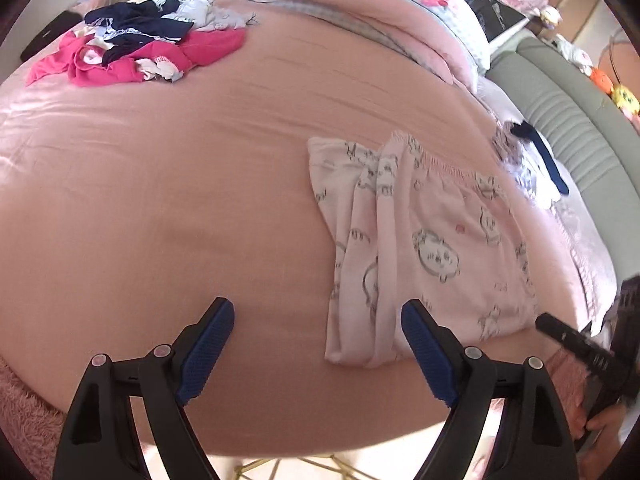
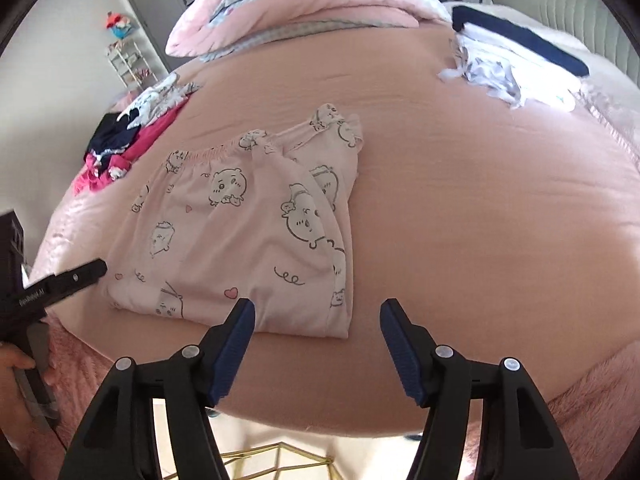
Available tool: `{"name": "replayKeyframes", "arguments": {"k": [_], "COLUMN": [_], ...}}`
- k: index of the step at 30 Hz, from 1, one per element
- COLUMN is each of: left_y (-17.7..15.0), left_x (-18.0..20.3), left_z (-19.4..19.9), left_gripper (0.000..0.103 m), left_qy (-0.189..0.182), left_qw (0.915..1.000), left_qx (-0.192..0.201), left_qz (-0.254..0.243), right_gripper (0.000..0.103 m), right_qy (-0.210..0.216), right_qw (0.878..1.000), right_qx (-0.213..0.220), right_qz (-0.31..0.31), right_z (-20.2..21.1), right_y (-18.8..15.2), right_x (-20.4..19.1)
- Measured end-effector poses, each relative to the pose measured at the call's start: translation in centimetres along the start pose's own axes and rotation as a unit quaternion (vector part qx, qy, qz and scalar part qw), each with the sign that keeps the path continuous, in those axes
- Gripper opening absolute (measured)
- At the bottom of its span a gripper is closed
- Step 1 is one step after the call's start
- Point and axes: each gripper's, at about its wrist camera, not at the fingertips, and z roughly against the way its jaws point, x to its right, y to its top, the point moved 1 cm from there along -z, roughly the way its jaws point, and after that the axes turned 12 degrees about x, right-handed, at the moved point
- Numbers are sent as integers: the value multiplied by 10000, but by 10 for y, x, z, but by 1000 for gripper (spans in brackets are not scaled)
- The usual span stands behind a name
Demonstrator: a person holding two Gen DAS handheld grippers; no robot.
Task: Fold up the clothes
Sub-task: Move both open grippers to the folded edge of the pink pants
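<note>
Pale pink pyjama trousers with cartoon prints lie folded on the pink bed sheet, waistband toward the far side. My left gripper hovers open over the bed's near edge. Its right fingertip overlaps the trousers' near left corner, and no pad presses on cloth. In the right wrist view the same trousers lie ahead and to the left. My right gripper is open above their near right corner, with its left fingertip over the fold.
A heap of unfolded pink, navy and white clothes lies far left on the bed. Folded white and navy garments sit near the grey headboard. A bunched pink duvet lies at the back. A hand grips the other tool.
</note>
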Motion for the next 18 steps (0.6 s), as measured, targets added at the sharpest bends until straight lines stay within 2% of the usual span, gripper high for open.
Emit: {"name": "replayKeyframes", "arguments": {"k": [1,2,4,5,7,11,16,18], "left_y": [-3,-4,-5,-5,-5,-8,-12,-11], "left_x": [2,4,8,9,14,24,26,25], "left_z": [1,0,-1,-2,-5,-11,-16,-16], "left_gripper": [75,70,48,41,38,38,38,38], "left_qy": [26,27,-23,-57,-124,-218,-172,-190], "left_qw": [9999,9999,9998,9998,9997,9989,9985,9985], "left_qx": [27,42,36,27,6,-86,-80,-78], "left_qz": [-98,-162,-188,-189,-213,-398,-513,-500], "right_gripper": [53,42,36,31,29,29,32,31], "right_qy": [48,99,241,336,398,-190,-423,-376], "right_qw": [9998,9994,9988,9987,9989,9990,9977,9975], "right_qx": [-79,-140,-156,-136,-87,-64,-12,-6], "right_qz": [-180,-310,-386,-369,-214,402,526,606], "right_z": [-3,-5,-6,-6,-6,-15,-26,-25], "right_y": [0,-1,-2,-1,0,-5,-6,-7], "right_x": [5,9,10,8,0,-21,-25,-28]}}
